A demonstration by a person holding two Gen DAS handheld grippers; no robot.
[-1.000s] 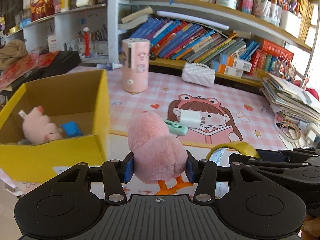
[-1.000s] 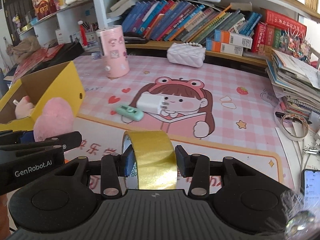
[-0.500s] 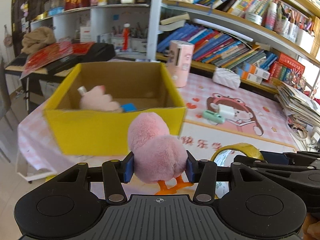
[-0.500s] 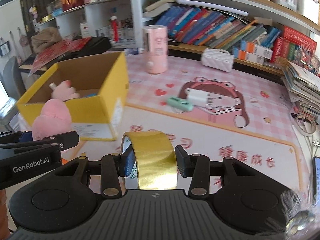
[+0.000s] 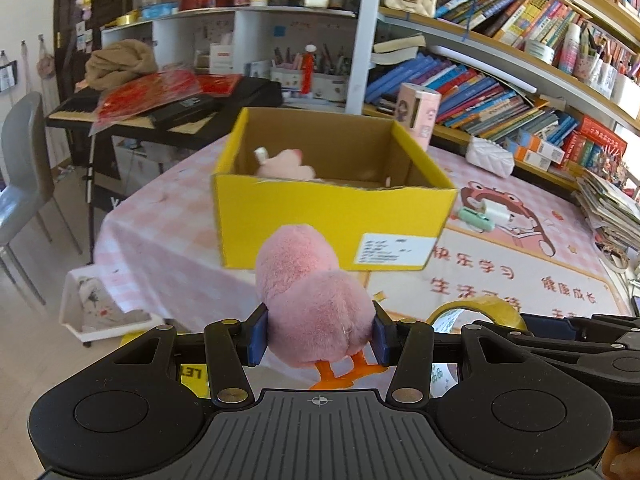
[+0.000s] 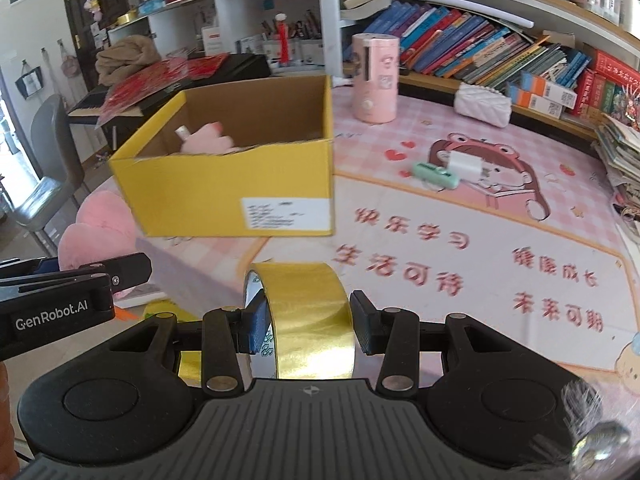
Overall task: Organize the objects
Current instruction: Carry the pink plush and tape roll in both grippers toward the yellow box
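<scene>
Left hand-held gripper [image 5: 318, 338] clamps a pink plush chick [image 5: 312, 300]; right hand-held gripper [image 6: 306, 328] pinches a gold tape roll [image 6: 308, 320], right pad contact unclear. Both near the yellow box [image 6: 228, 184] on the surface [image 6: 460, 264], plush toy [image 6: 208, 142] inside.

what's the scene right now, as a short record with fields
left gripper: shut on pink plush, short of the box
right gripper: shut on gold tape, roll upright
box: yellow, open top, on the table; a pink toy inside
still on the mat: green case, white charger
behind: pink canister, white purse
not yet done: plush and tape not in the box
</scene>
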